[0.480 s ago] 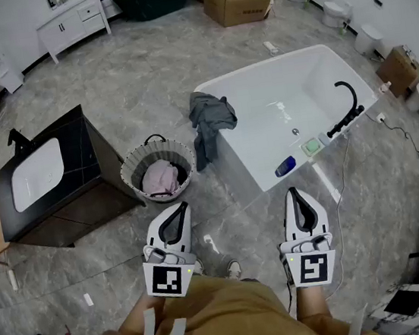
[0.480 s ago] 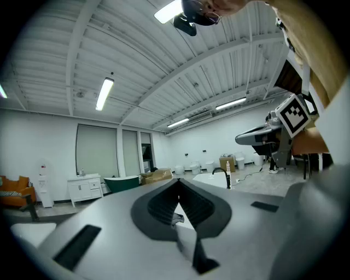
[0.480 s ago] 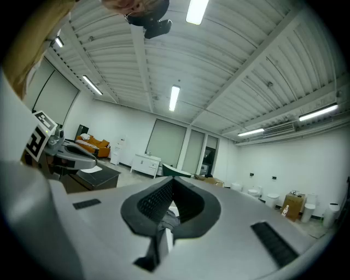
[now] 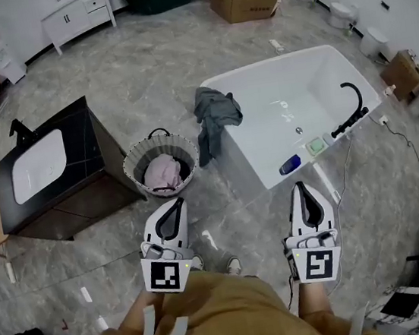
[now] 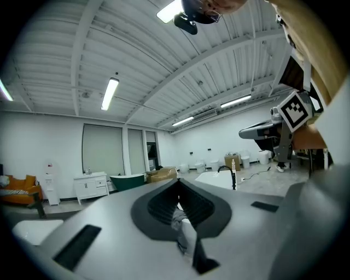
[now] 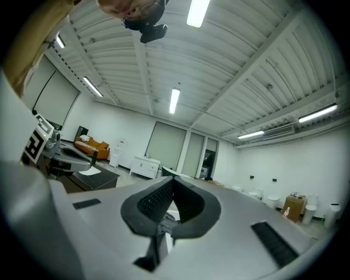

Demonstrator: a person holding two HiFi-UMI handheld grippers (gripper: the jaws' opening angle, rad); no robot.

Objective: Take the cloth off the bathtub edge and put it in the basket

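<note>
The crumpled grey cloth (image 4: 216, 116) hangs over the near corner of the rectangular white bathtub (image 4: 279, 59). Part of it is bunched on top of the rim and the rest trails down the tub's outer wall toward the grey marble-patterned floor (image 4: 141, 57). Just beside that corner, between the tub and a black vanity cabinet with a white inset basin (image 4: 77, 153), stands the round woven basket (image 4: 130, 168). It is open-topped, has a thin dark handle at its far rim, and already has a pink garment (image 4: 161, 171) lying inside. Both tools are held low and close to the person's body, well apart from the cloth and pointing level toward it. The left gripper (image 4: 174, 203) has its claw pressed together with nothing in it, and the right gripper (image 4: 301, 186) likewise has its tips meeting on empty air. As I judge it, the task is at the approach and no grasp has begun. The next move would call for carrying one gripper forward to the tub corner, spreading its claw and pinching a thick fold on top of the rim. The limp fabric would then need lifting high enough for its hanging tail to clear the tub wall and the basket's rim and handle, and it should be let go over the basket's opening.
</note>
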